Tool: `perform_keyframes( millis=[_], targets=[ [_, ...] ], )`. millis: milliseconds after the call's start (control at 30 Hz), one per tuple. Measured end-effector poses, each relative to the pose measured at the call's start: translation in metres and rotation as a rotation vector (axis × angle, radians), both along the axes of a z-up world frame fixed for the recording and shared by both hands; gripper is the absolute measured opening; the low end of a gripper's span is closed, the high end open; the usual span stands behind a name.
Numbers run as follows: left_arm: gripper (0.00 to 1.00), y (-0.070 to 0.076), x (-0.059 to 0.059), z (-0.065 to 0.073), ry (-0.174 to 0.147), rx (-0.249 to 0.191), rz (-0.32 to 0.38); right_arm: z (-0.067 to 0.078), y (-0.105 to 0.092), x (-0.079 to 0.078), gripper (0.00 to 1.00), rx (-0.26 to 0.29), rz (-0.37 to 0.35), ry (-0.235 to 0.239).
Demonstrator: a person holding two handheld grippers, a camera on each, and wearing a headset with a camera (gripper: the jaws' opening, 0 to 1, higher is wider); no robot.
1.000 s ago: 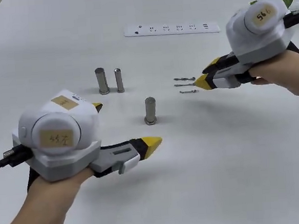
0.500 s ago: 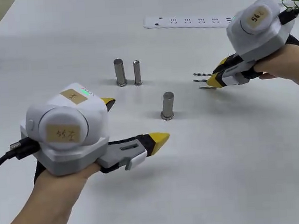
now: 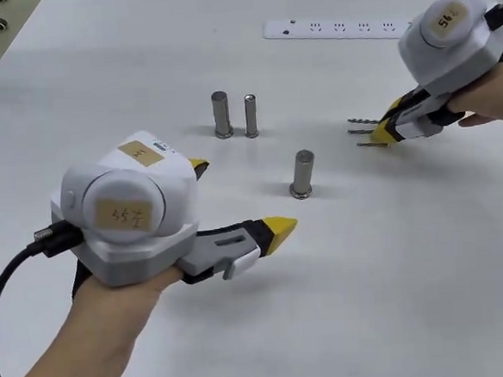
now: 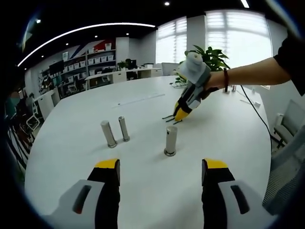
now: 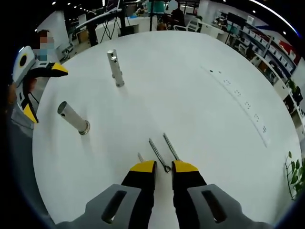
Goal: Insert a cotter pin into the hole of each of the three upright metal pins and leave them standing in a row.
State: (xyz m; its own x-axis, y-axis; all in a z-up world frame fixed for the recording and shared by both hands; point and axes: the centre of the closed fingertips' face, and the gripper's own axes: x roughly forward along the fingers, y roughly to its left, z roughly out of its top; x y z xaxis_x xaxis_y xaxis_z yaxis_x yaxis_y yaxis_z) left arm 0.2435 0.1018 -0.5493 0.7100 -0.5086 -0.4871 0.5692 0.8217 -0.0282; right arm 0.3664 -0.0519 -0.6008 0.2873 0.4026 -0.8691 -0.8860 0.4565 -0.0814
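Three short grey steel cylinder pins [image 3: 302,174] stand upright around the middle of the white tabletop [image 3: 370,275], two close together and one apart, nearer the person. The left gripper [image 3: 242,196] hovers with its jaws wide apart. The right gripper [image 5: 164,167], jaws slightly parted, straddles the thin silver cotter pins [image 5: 159,151] lying flat, seemingly without gripping one.

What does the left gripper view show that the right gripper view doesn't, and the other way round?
Left gripper view: the right hand-held gripper on an outstretched arm, with bright windows behind. Right gripper view: the left hand-held gripper at the edge, jaws wide apart. Shared: the white table, the metal pins and the cotter pins, tiny in the left one and close up in the right.
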Motion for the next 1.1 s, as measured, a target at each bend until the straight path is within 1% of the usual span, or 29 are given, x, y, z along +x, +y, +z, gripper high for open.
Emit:
perform_keyframes(
  millis=[67, 100, 200, 267, 333, 400, 433, 467, 633, 867, 933, 1000, 1033, 1100],
  targets=[
    [0.67, 0.0, -0.001, -0.002, 0.01, 0.002, -0.003, 0.001, 0.001, -0.001, 0.07, 0.007, 0.006, 0.022],
    [0.67, 0.0, -0.002, -0.003, 0.012, 0.008, -0.004, -0.002, 0.0, 0.004, 0.05, 0.007, 0.014, 0.048],
    [0.67, 0.001, -0.002, -0.004, 0.015, 0.012, -0.004, -0.002, -0.002, 0.008, 0.03, -0.01, 0.023, 0.054],
    [0.67, 0.001, -0.002, -0.004, 0.011, 0.022, -0.007, -0.003, -0.002, 0.009, 0.03, -0.027, 0.037, 0.059],
    [0.66, 0.001, -0.002, -0.004, 0.013, 0.019, -0.007, -0.004, -0.002, 0.01, 0.02, -0.05, 0.075, 0.045],
    [0.66, 0.001, -0.002, -0.003, 0.009, 0.017, -0.008, -0.005, 0.0, 0.009, 0.0, -0.057, 0.09, 0.042],
    [0.66, 0.001, -0.002, -0.002, 0.008, 0.018, -0.008, -0.006, 0.0, 0.01, 0.0, -0.064, 0.104, 0.034],
    [0.66, 0.002, -0.002, -0.002, 0.008, 0.018, -0.008, -0.007, -0.001, 0.013, 0.0, -0.078, 0.13, 0.015],
    [0.65, 0.004, -0.002, -0.002, 0.011, 0.025, -0.008, -0.01, -0.002, 0.021, 0.0, -0.089, 0.168, 0.002],
    [0.63, 0.008, -0.001, 0.001, 0.015, 0.013, 0.0, -0.012, -0.004, 0.023, 0.0, -0.101, 0.213, -0.023],
    [0.62, 0.008, -0.001, 0.002, 0.018, 0.003, -0.001, -0.011, -0.004, 0.021, 0.0, -0.1, 0.225, -0.034],
    [0.62, 0.007, -0.001, 0.004, 0.016, 0.001, -0.005, -0.006, -0.002, 0.019, 0.0, -0.082, 0.224, -0.055],
    [0.62, 0.006, 0.0, 0.004, 0.018, 0.002, -0.01, -0.001, -0.001, 0.016, 0.0, -0.071, 0.229, -0.066],
    [0.61, 0.005, 0.001, 0.005, 0.021, 0.0, -0.015, 0.003, 0.0, 0.012, 0.0, -0.07, 0.244, -0.087]
  ],
)
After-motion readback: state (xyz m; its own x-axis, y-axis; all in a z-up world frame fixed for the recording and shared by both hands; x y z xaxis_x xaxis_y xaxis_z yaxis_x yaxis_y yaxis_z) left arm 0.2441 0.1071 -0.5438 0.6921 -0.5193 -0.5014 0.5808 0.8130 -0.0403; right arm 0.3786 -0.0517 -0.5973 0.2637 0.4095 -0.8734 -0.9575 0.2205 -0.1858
